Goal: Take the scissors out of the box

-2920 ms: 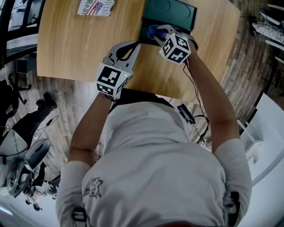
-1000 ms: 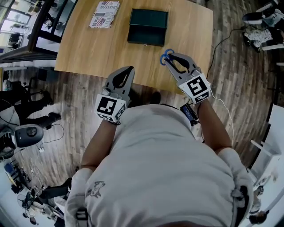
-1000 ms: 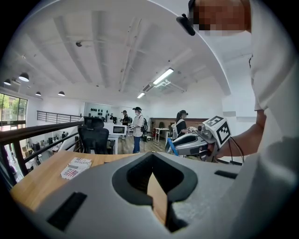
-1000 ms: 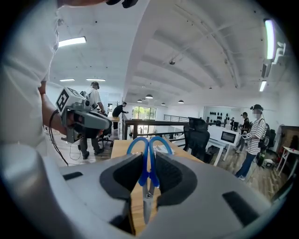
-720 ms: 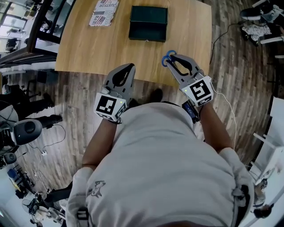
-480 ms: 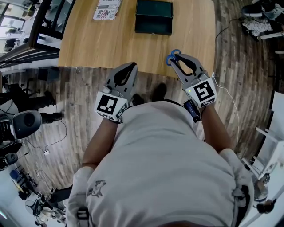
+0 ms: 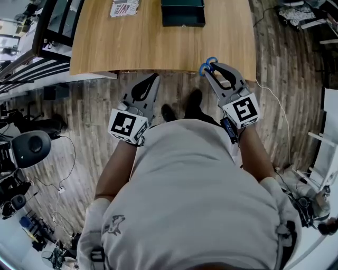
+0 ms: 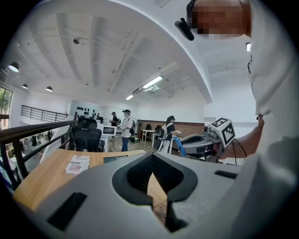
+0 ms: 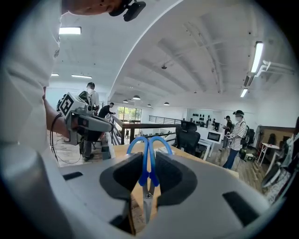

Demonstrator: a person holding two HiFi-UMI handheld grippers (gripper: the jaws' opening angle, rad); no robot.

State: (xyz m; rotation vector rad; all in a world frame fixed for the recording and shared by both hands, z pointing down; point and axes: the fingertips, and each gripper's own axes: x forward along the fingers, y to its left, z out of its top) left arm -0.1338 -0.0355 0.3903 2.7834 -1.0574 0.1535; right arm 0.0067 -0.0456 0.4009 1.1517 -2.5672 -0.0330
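Observation:
The blue-handled scissors (image 7: 208,64) are clamped in my right gripper (image 7: 210,67), out of the dark green box (image 7: 182,13), which sits on the far part of the wooden table (image 7: 158,47). In the right gripper view the scissors (image 9: 145,149) stand upright between the jaws of the right gripper (image 9: 148,163), blue loops poking out past the tips. My left gripper (image 7: 153,80) is shut and holds nothing; the left gripper view shows the left gripper (image 8: 153,161) with its jaws together. Both grippers hover over the plank floor, off the table's near edge.
A printed booklet (image 7: 124,7) lies on the table left of the box. A white cable (image 7: 274,113) trails over the floor at the right. Dark equipment and a chair (image 7: 26,150) stand at the left. People (image 8: 125,130) stand among desks far behind the table.
The table and box have slid toward the top of the head view as the person backed away. Both grippers have come off the table edge over the floor, scissors still in the right one.

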